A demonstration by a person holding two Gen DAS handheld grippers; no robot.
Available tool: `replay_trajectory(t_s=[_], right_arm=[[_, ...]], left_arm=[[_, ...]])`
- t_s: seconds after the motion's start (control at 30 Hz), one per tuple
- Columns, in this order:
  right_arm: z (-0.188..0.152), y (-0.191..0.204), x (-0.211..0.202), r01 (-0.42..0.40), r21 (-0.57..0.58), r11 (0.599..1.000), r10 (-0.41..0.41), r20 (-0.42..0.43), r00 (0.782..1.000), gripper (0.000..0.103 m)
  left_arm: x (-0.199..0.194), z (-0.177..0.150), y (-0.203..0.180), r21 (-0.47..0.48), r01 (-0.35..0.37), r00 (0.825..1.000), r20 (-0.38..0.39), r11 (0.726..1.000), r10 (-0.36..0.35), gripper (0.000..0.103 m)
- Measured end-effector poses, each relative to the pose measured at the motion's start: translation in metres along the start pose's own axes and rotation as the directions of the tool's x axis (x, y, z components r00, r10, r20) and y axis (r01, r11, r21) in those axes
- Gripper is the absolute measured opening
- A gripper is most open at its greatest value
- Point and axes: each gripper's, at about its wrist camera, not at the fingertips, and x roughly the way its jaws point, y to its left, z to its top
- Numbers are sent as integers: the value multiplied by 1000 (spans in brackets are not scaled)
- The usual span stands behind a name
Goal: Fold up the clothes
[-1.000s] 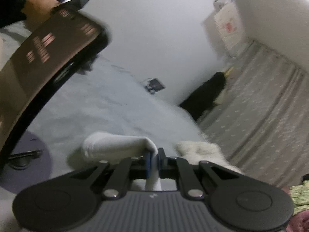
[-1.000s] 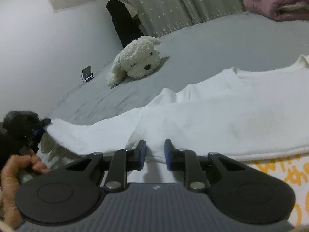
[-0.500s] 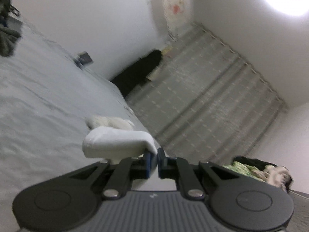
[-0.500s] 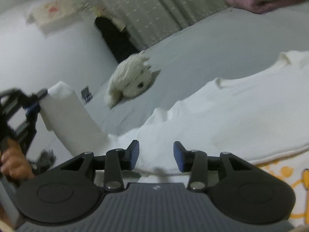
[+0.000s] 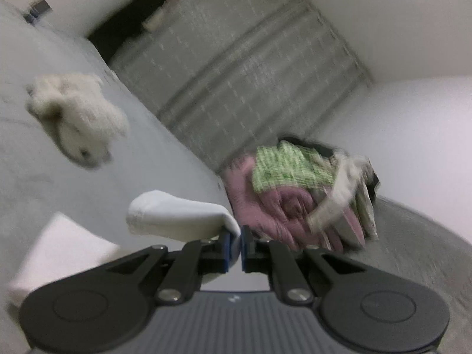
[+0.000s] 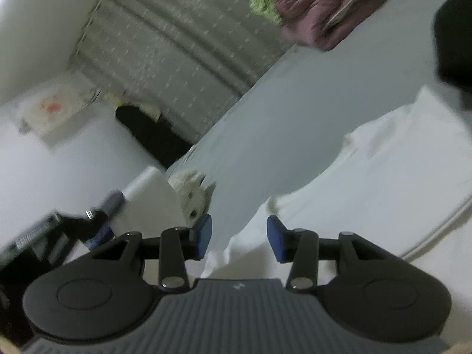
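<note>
Left tool (image 5: 234, 249) kept clamped on white sleeve cuff (image 5: 177, 216) — swung from bed level up over sweatshirt body (image 6: 383, 183) on grey bed (image 6: 280, 124). Right tool (image 6: 239, 240) parted, nothing pinched — hem released. Sleeve fold judged underway.

We see both views motion-blurred. Clothes pile (image 5: 298, 203) smeared, garments indistinguishable. White sweatshirt (image 6: 383, 183) cut by right edge. Plush toy (image 6: 193, 190) partly hidden behind raised sleeve (image 6: 150, 197). Wall poster (image 6: 53, 106) unreadable.
</note>
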Motion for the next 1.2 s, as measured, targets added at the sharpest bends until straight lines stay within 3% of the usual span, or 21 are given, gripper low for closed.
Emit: replay_trajectory(t_s=[0.1, 0.23, 0.33, 0.47, 0.53, 0.67, 0.73, 0.8, 0.97, 1.07, 1.2], right_arm=[[5, -10, -5, 30, 24, 999, -31, 26, 999, 47], [9, -18, -9, 71, 26, 997, -73, 50, 996, 47], [7, -18, -8, 81, 17, 997, -81, 49, 996, 47], [3, -15, -4, 87, -9, 996, -86, 24, 996, 47], [2, -14, 0, 87, -28, 996, -86, 12, 996, 47], [3, -11, 4, 88, -72, 993, -88, 2, 996, 47], [2, -9, 6, 86, -95, 992, -87, -4, 996, 49], [-1, -4, 8, 86, -130, 988, -88, -11, 996, 51], [-15, 13, 19, 100, -282, 954, -114, -34, 993, 54], [-29, 26, 29, 111, -408, 906, -140, -42, 989, 56], [-53, 42, 44, 146, -596, 790, -203, -30, 979, 64]], left_arm=[[16, -19, 4, -3, 37, 993, -109, 999, -37, 7], [33, -49, 11, -6, 51, 965, -255, 999, -51, 7], [45, -68, 16, 7, 32, 933, -359, 999, -27, 7], [60, -80, 26, 30, -13, 869, -494, 999, 26, 8], [58, -77, 25, 34, -20, 849, -526, 999, 35, 13], [42, -55, 15, 64, 4, 823, -567, 998, 33, 38], [33, -44, 10, 100, 19, 822, -569, 995, 41, 41], [22, -31, 9, 137, 30, 835, -548, 990, 50, 42], [4, 3, 28, 193, -42, 904, -409, 980, 120, 42], [0, 15, 49, 176, -95, 932, -330, 980, 150, 42], [-7, 21, 80, 146, -143, 945, -274, 979, 179, 40]])
